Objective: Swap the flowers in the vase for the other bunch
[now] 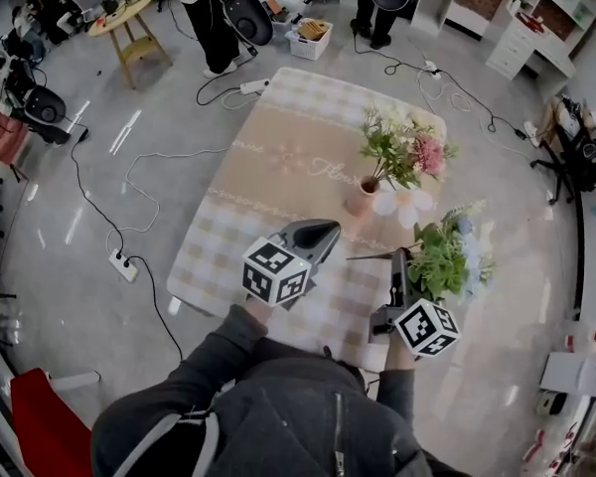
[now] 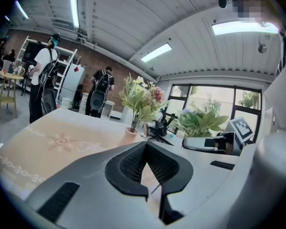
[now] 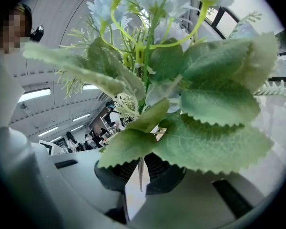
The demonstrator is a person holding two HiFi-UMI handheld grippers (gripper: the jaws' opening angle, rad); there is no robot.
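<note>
A small terracotta vase (image 1: 361, 200) stands on the checked tablecloth (image 1: 278, 157) and holds a bunch with pink and white flowers (image 1: 407, 152). My right gripper (image 1: 398, 261) is shut on the thin stem of a second bunch (image 1: 453, 254), pale blue flowers with big green leaves, held above the table's near right corner. In the right gripper view the stem (image 3: 141, 171) runs between the pads and the leaves (image 3: 205, 109) fill the frame. My left gripper (image 1: 320, 233) is shut and empty, near the vase (image 2: 131, 134), short of it.
Two people (image 1: 214, 13) stand beyond the table's far end near a white crate (image 1: 310, 36). Power strips (image 1: 123, 263) and cables lie on the floor at the left. A wooden stool table (image 1: 127, 23) and a red chair (image 1: 42, 410) are also at the left.
</note>
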